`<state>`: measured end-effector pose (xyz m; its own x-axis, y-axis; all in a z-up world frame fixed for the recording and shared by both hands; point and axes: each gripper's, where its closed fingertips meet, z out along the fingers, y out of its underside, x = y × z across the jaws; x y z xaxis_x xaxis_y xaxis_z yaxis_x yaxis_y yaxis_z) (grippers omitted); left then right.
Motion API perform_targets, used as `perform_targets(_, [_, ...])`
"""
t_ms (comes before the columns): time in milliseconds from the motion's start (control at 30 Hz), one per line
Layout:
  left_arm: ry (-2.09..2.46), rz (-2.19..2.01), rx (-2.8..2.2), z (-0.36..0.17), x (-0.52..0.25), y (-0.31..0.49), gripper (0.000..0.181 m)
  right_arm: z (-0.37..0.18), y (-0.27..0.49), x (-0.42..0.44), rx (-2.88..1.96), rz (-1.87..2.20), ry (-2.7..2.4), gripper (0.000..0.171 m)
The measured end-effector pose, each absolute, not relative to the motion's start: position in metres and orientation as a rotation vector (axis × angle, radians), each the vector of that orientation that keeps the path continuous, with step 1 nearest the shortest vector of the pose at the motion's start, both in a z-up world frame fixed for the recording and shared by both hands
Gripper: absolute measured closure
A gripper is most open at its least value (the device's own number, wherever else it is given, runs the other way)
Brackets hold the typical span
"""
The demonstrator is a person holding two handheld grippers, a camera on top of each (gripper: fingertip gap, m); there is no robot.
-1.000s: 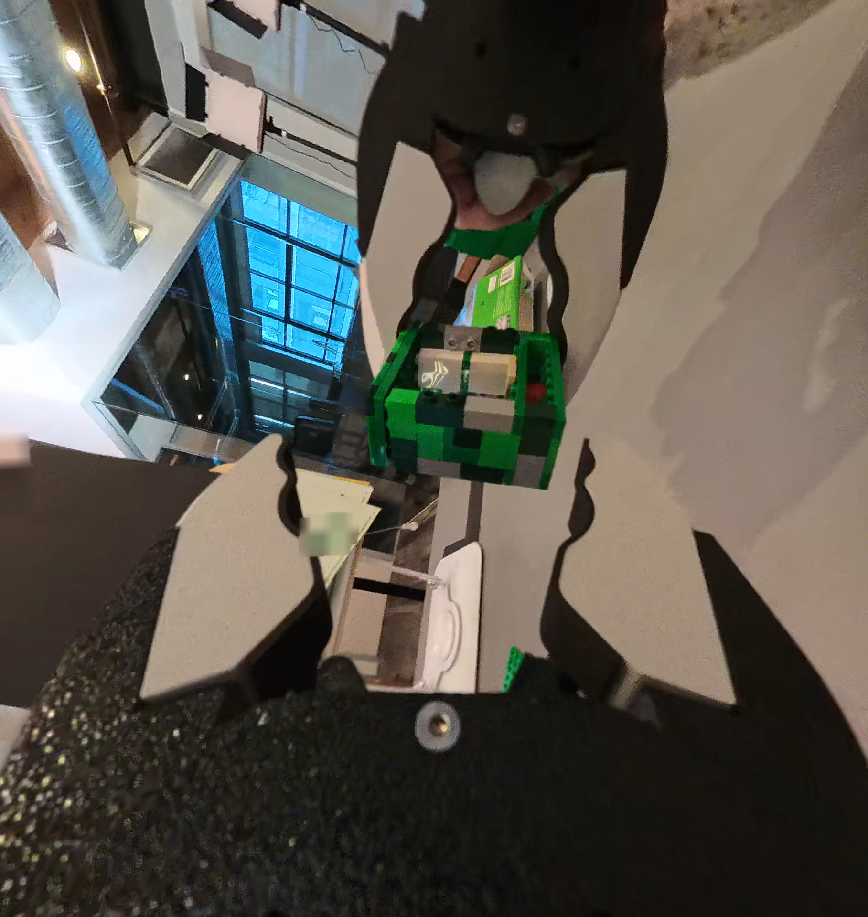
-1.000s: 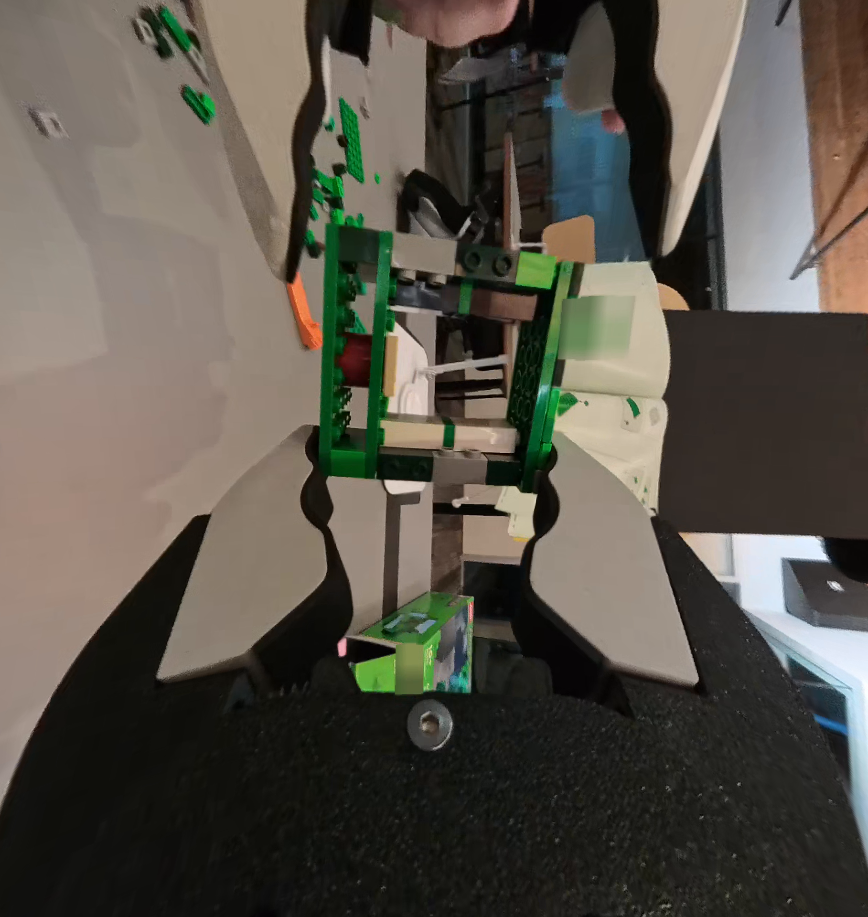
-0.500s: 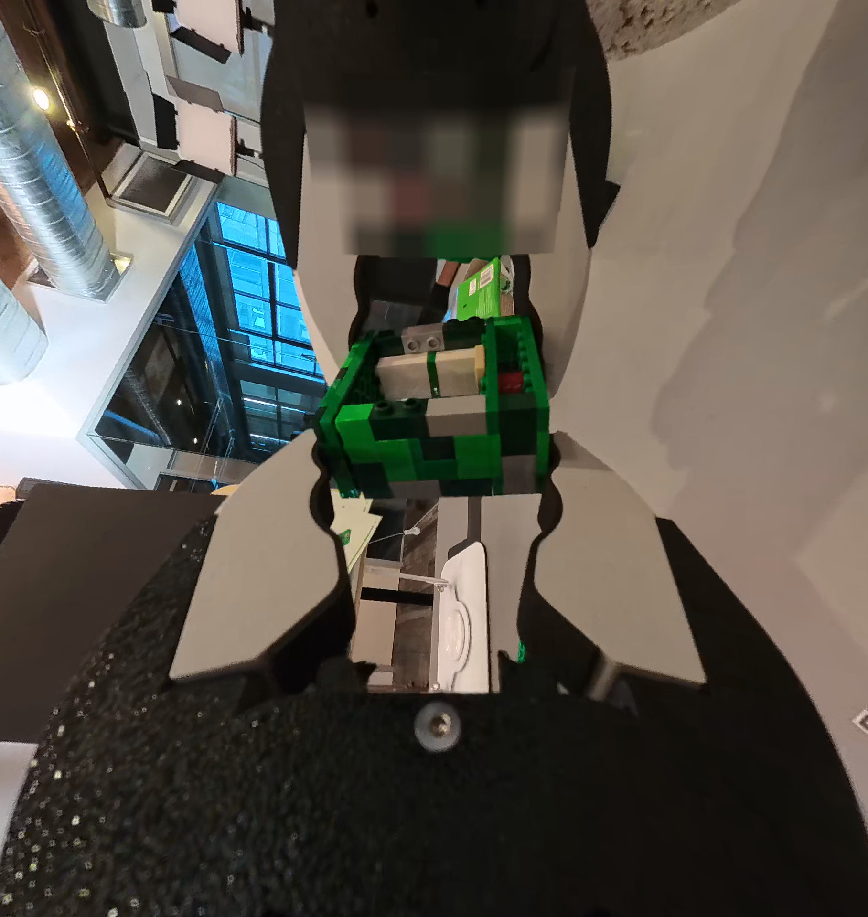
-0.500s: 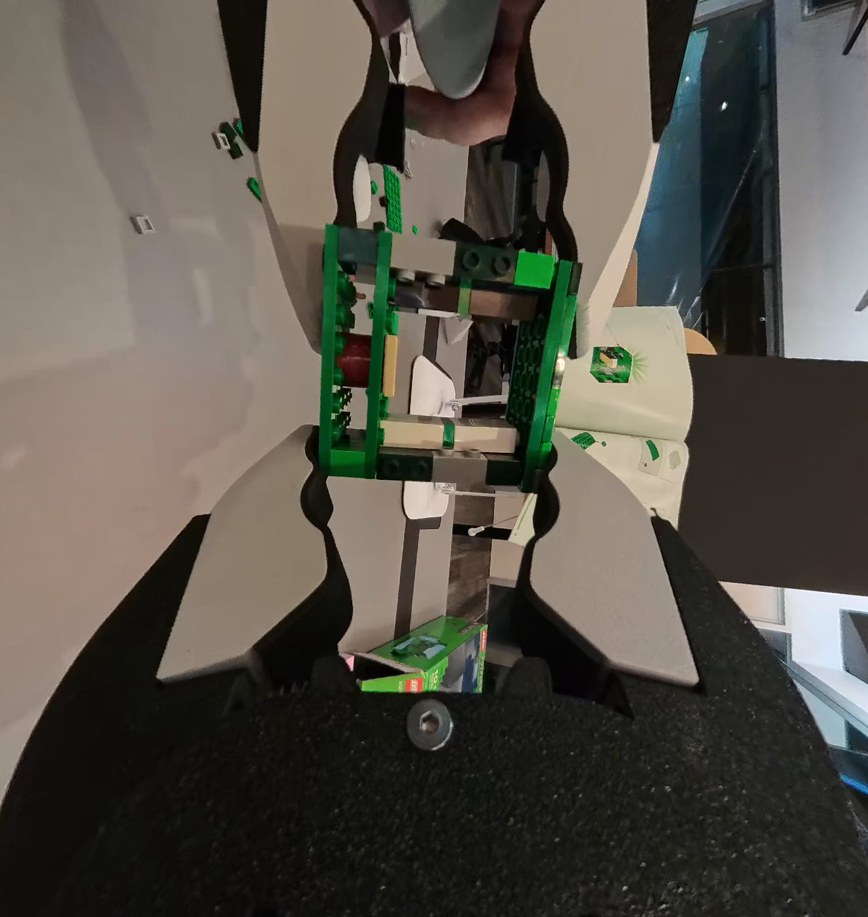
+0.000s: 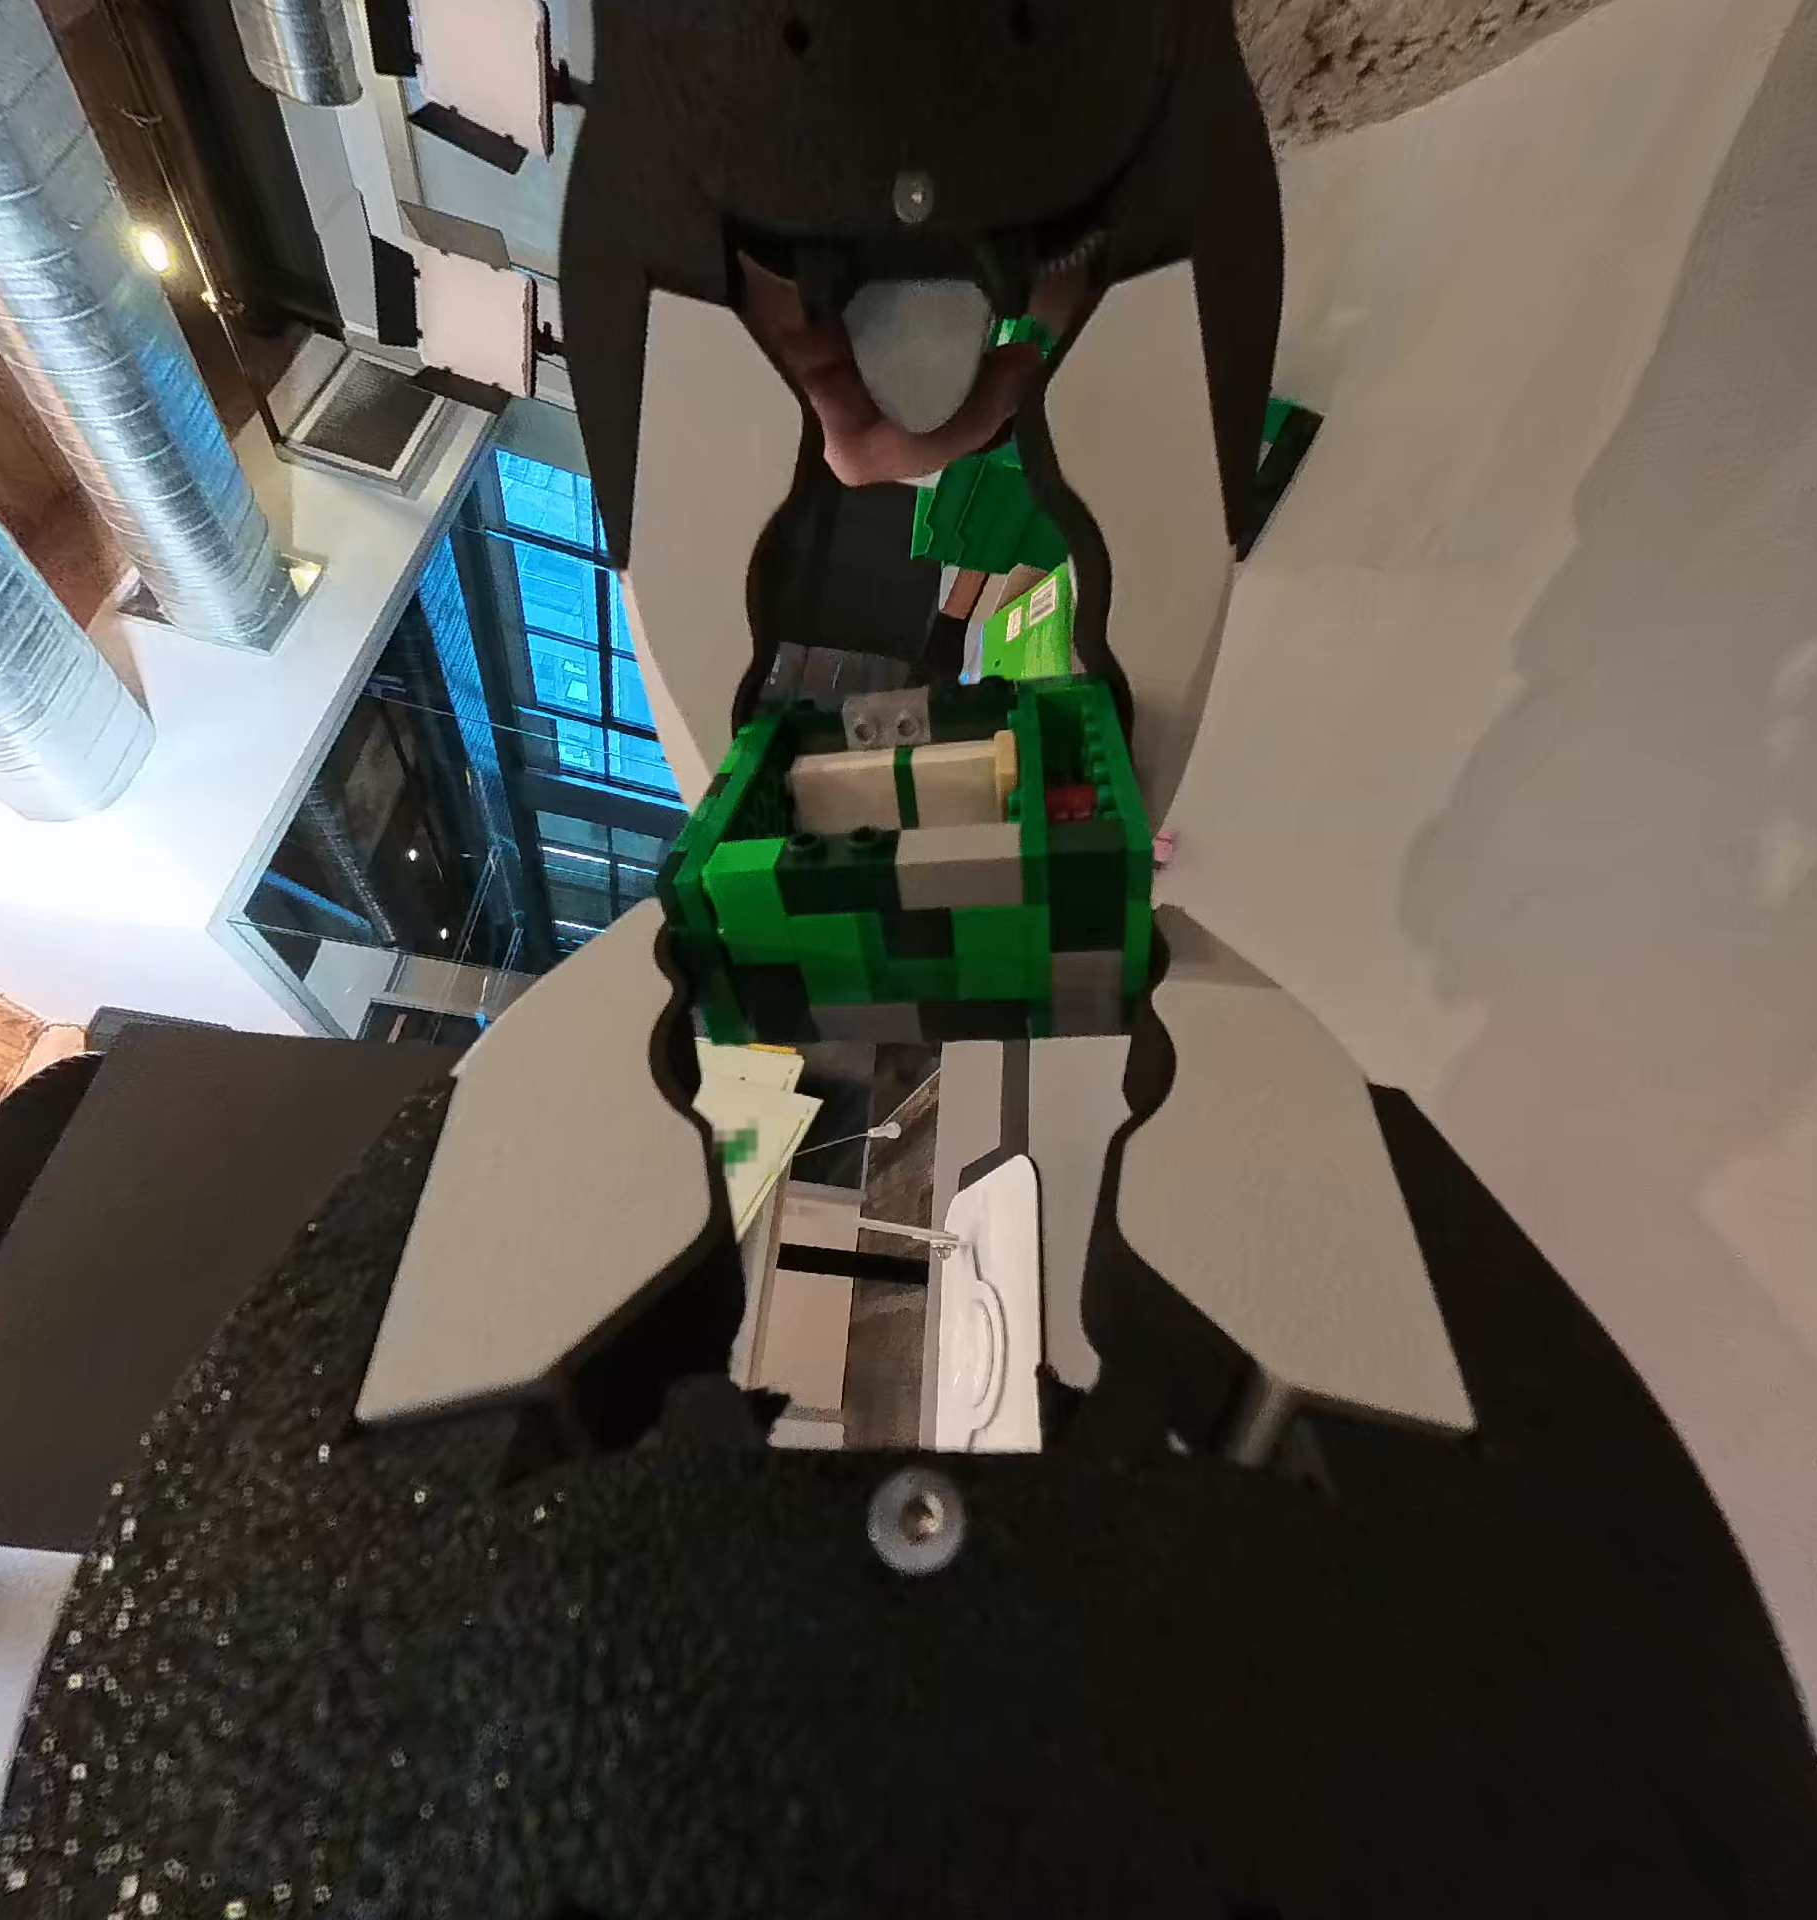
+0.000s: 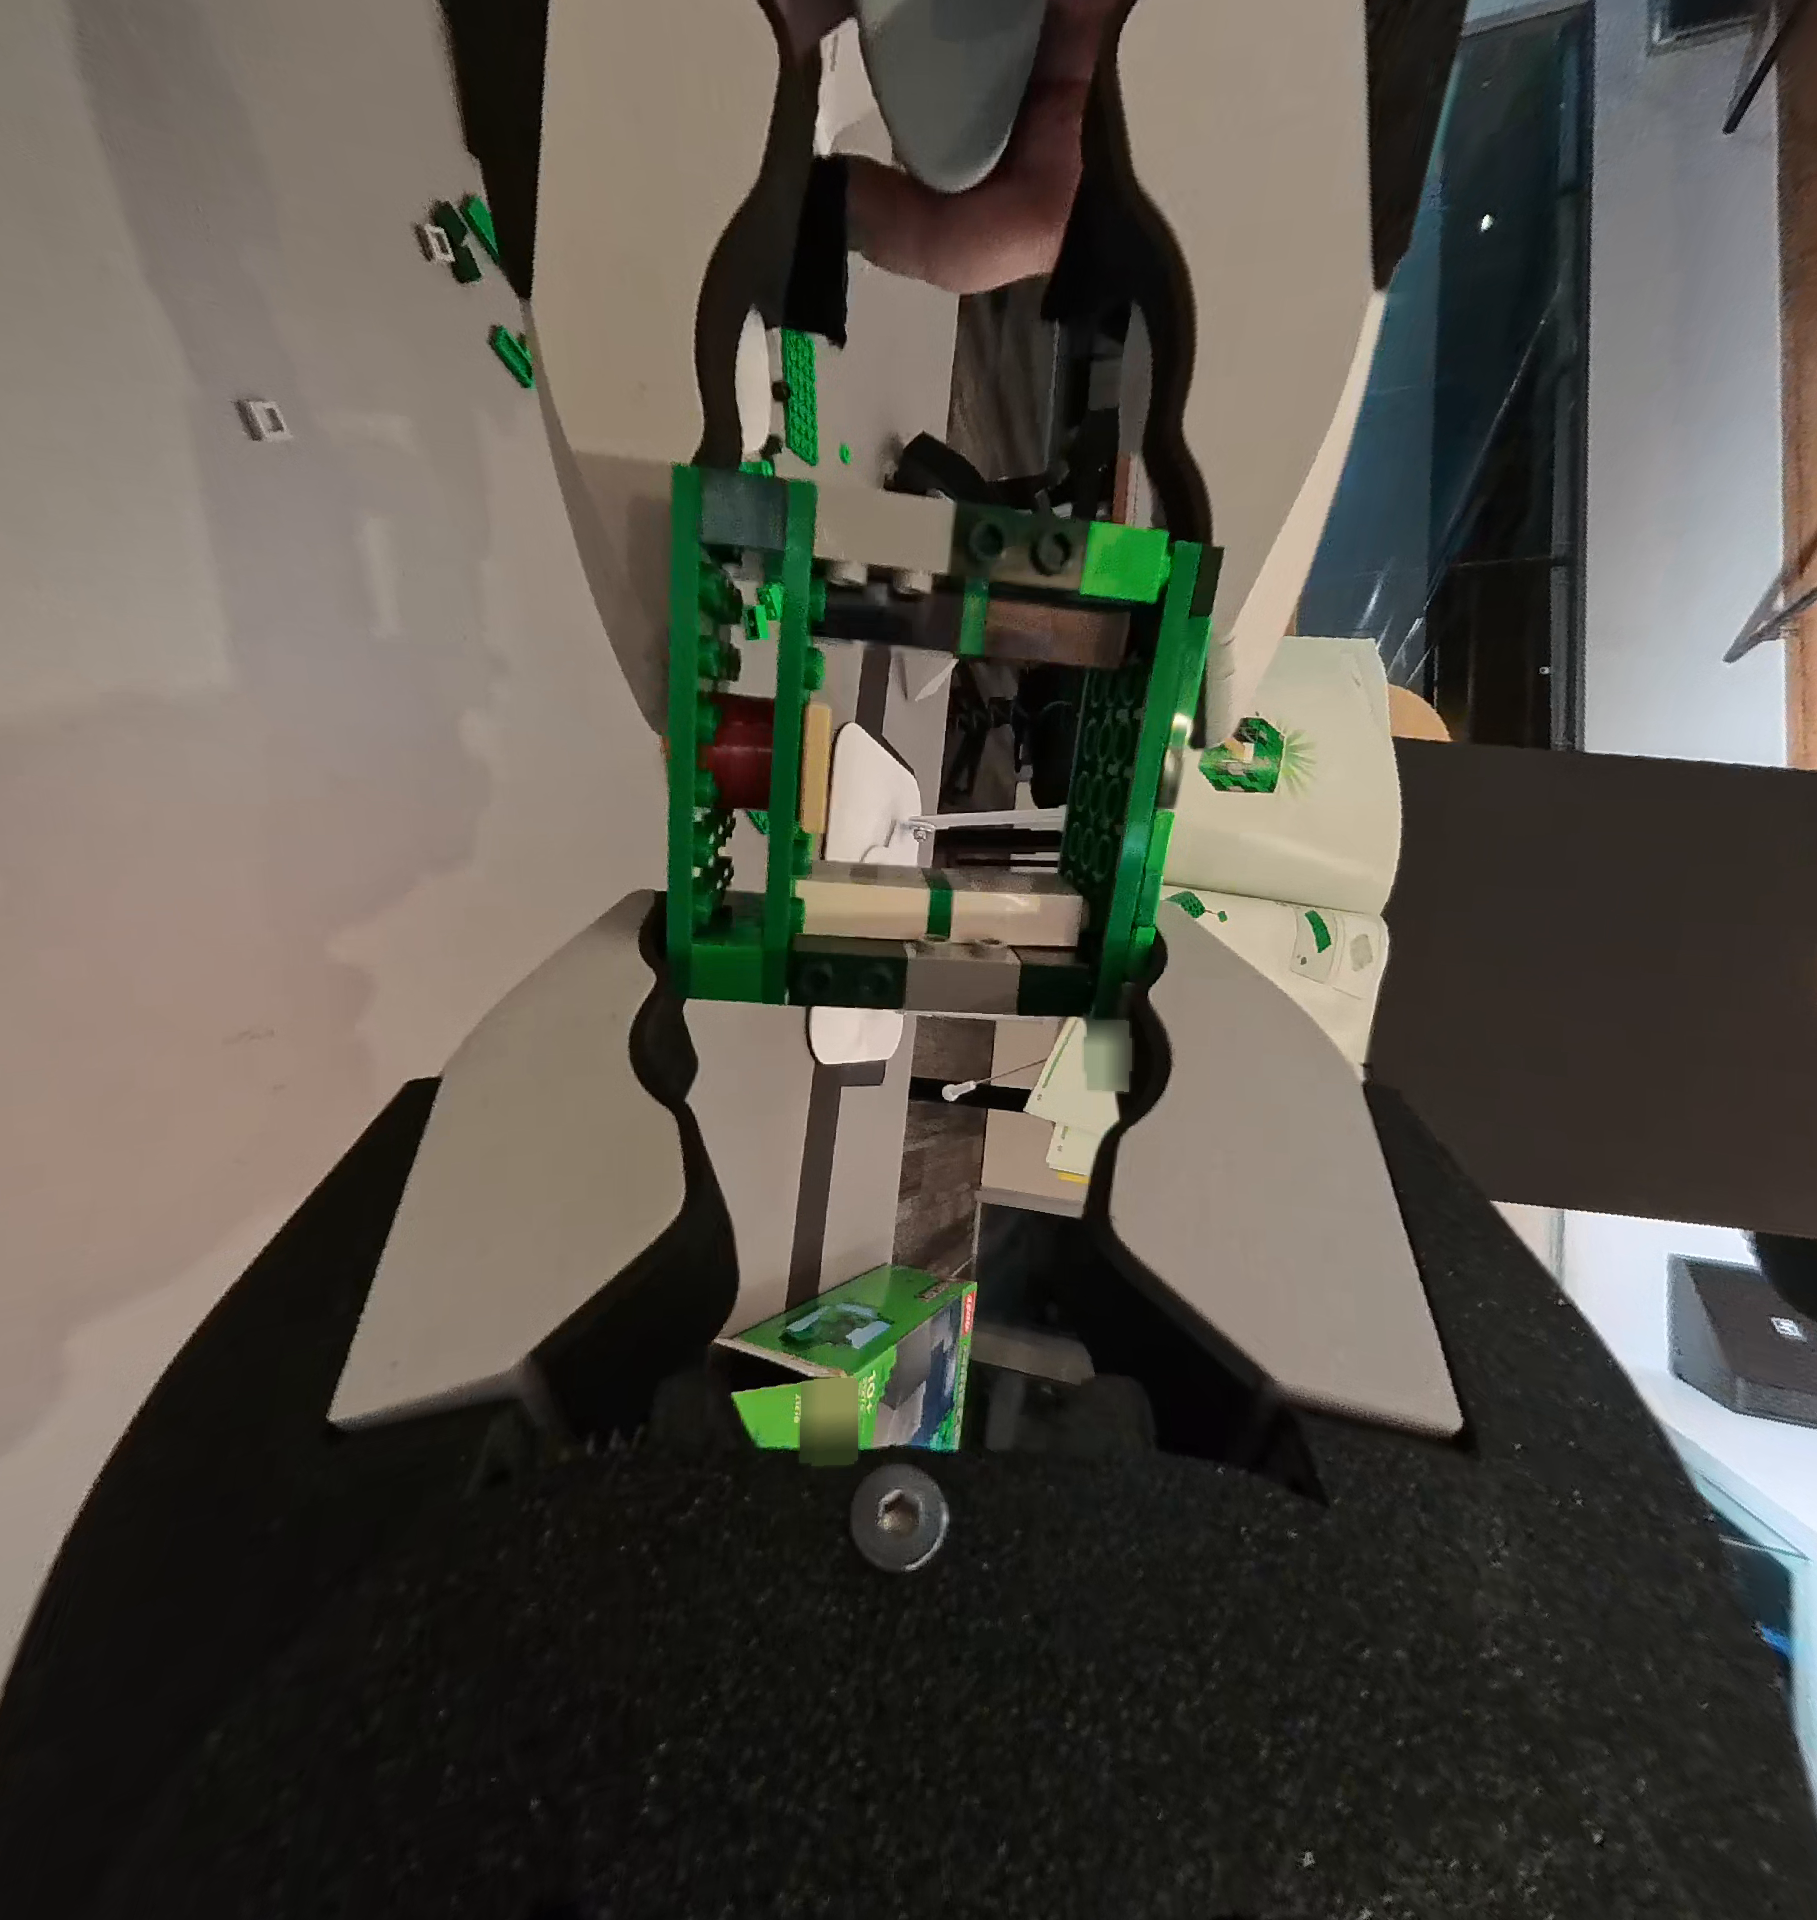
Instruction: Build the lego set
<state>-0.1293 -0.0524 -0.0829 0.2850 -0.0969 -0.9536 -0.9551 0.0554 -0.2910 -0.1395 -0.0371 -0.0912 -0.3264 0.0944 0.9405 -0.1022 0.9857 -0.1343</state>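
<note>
Held aloft off the table (image 5: 1506, 727), clear of its edges: green build (image 5: 914, 894) clamped at opposite ends, left gripper (image 5: 909, 987) and right gripper (image 6: 899, 966) both closed on it, facing each other. Open side toward right gripper; neither nearer.

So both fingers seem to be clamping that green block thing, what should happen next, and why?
Probably open the right gripper and let go: the green and grey lego box is up off the pale table, and the left gripper is also clamped on it, so one hold seems enough.
</note>
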Motion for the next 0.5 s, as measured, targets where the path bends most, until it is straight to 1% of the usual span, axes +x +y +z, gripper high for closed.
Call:
perform_targets(267, [1.093, 0.826, -1.31, -0.075, -0.111, -0.057, 0.101, -0.093, -0.032, -0.144, 0.0, 0.188, -1.878, 0.091])
perform_targets(500, [1.098, 0.839, -1.322, -0.075, -0.114, -0.058, 0.102, -0.092, -0.034, -0.145, 0.002, 0.208, -1.866, 0.091])
